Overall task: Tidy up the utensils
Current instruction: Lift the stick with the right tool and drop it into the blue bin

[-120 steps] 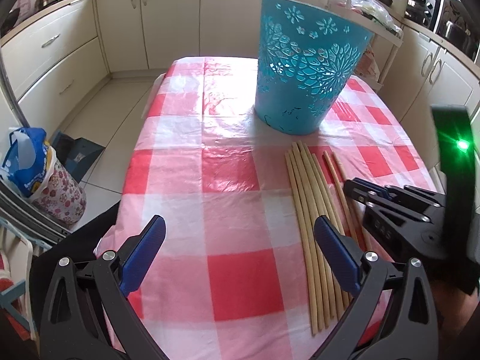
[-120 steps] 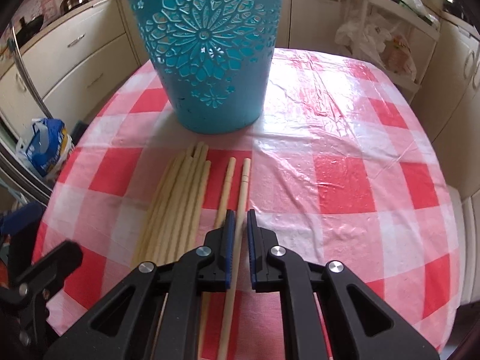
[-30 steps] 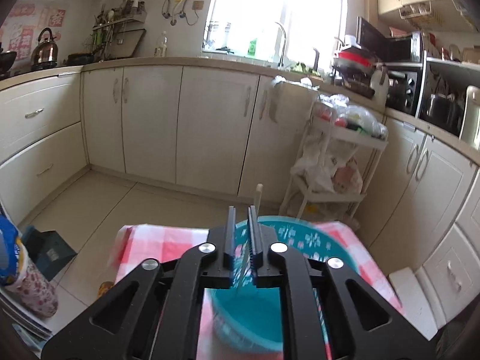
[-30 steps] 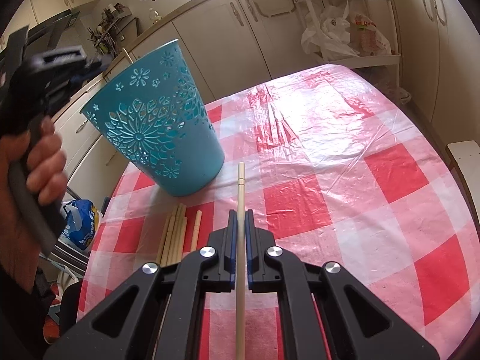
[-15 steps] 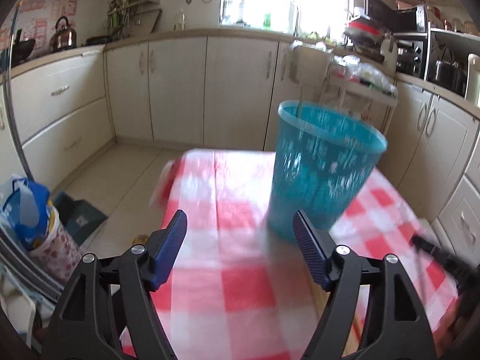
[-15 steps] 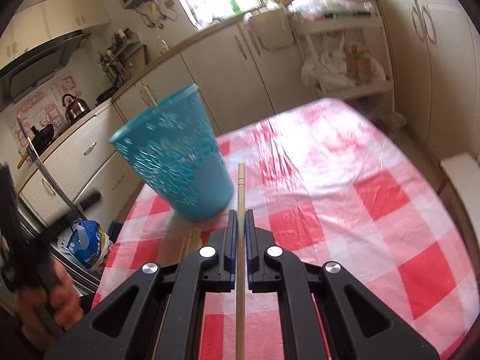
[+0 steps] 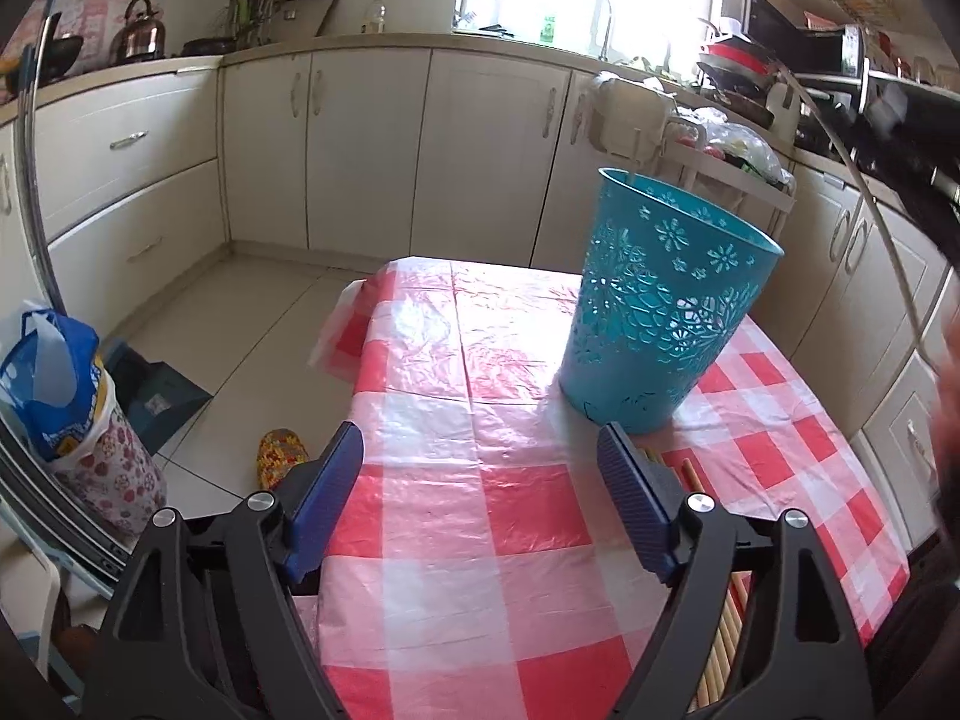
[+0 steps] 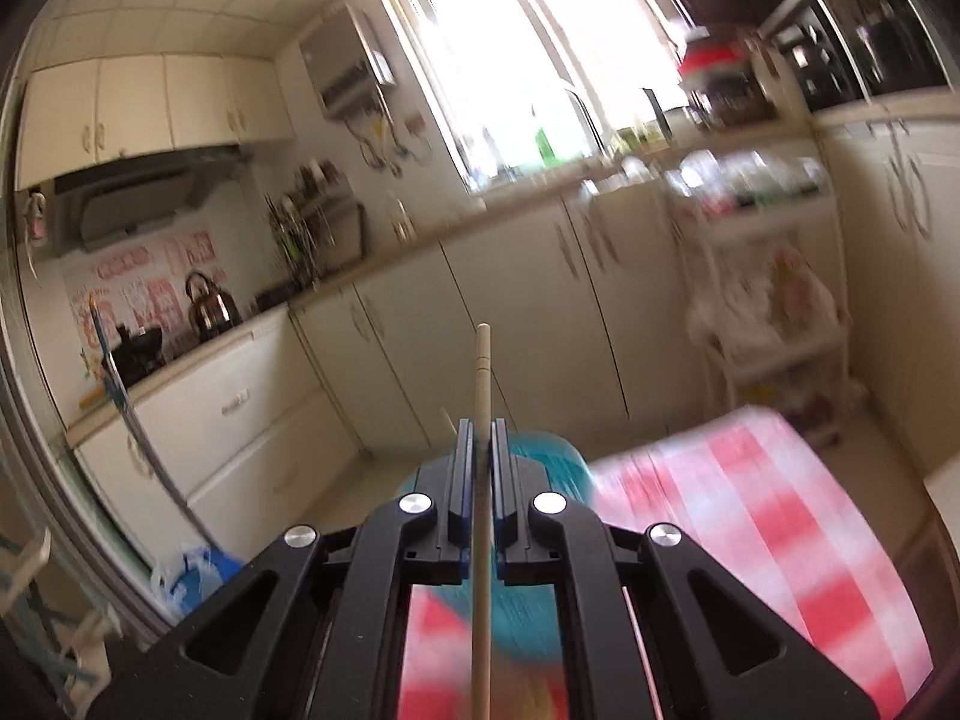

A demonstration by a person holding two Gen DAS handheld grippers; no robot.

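A teal perforated bucket stands upright on the red-and-white checked table. My left gripper is open and empty, held low over the table's near side, left of the bucket. Several wooden sticks lie on the table behind its right finger, mostly hidden. My right gripper is shut on a long wooden stick that points up and forward. The bucket shows blurred below and behind its fingers. The right gripper also shows dark and blurred at the left wrist view's upper right edge.
Cream kitchen cabinets line the far wall. A wire shelf cart stands behind the bucket. A blue-and-floral bag and a slipper sit on the floor to the left of the table.
My left gripper opened after releasing a stick over the bucket and dropped back low over the table. My right gripper rose with its stick and tilted upward, above the bucket.
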